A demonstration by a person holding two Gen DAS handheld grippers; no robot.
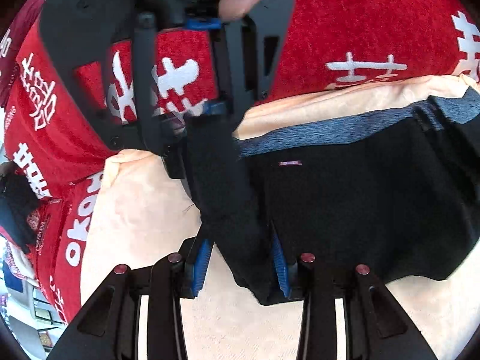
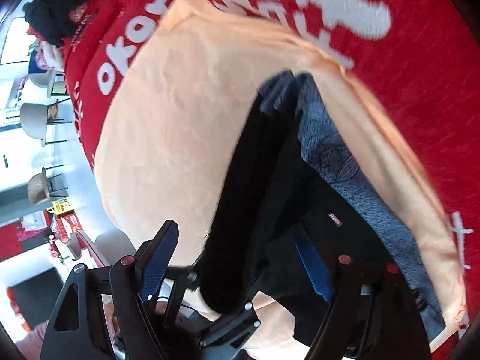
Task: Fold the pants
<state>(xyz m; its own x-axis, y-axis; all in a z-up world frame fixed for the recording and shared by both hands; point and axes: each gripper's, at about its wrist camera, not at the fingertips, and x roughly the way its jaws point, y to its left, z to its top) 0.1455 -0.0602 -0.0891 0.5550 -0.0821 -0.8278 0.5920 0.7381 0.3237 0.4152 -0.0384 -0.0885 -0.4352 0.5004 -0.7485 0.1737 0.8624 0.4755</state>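
A: Item: black pants (image 1: 345,198), laid on peach cloth (image 1: 144,210). Left tongs (image 1: 241,265)?
B: Clamped on a bunched fold. Right tongs (image 2: 237,267) apart, straddling fabric; the edge should be kept aligned.

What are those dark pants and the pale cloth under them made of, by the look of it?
The pants look like soft, matte black knit, perhaps fleece; their turned-out inner side is fuzzy blue-grey. The pale cloth looks like plush peach fabric with a faint sheen, maybe a velvety blanket.
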